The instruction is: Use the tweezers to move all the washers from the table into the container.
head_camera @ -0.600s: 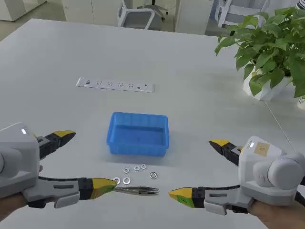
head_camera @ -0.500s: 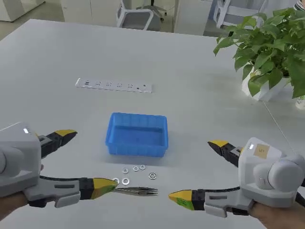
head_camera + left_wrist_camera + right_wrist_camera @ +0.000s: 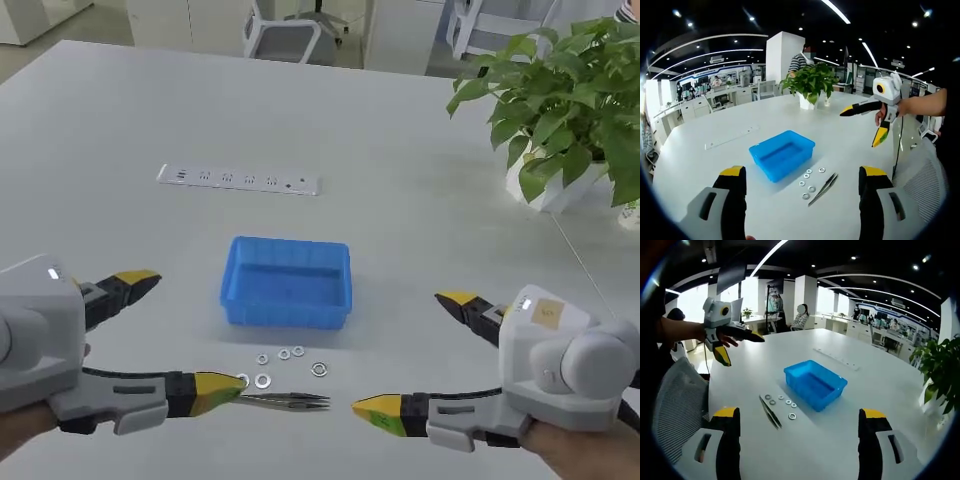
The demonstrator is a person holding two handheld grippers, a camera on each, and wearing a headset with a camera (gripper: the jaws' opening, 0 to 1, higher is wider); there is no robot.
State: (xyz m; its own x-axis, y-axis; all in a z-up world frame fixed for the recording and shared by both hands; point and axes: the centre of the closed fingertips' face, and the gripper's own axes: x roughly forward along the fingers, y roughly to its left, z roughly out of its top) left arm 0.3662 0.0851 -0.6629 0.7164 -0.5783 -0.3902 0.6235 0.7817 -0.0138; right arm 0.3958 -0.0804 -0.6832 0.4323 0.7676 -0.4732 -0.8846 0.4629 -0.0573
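Observation:
A blue container stands on the white table, and nothing shows inside it. Several small metal washers lie loose just in front of it. Steel tweezers lie flat beside the washers, nearer to me. My left gripper hovers open at the left, its lower tip close to the tweezers' end. At the right my right gripper is held open with nothing between its fingers.
A white power strip lies behind the container. A potted plant stands at the back right. Office chairs are past the table's far edge. Bare tabletop surrounds the container.

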